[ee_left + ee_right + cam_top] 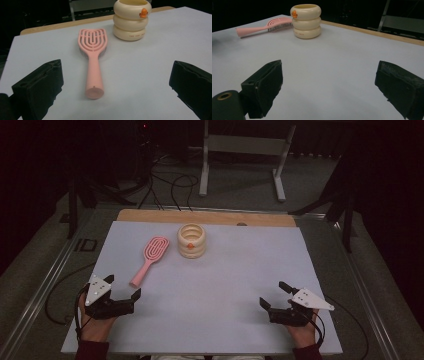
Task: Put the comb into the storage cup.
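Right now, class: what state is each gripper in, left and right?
Left gripper: open, holding nothing; the pink hairbrush lies ahead of its jaws.
Right gripper: open, holding nothing, above the bare table.

A pink hairbrush (149,258) is laid flat on the white table sheet, vented oval head pointed toward the far edge, handle angled back toward the near left. Bristles can be seen under the head in the left gripper view (92,53). Just right of the head, a cream cup (192,240) shaped like three stacked rings is stood upright, marked with a small orange figure.
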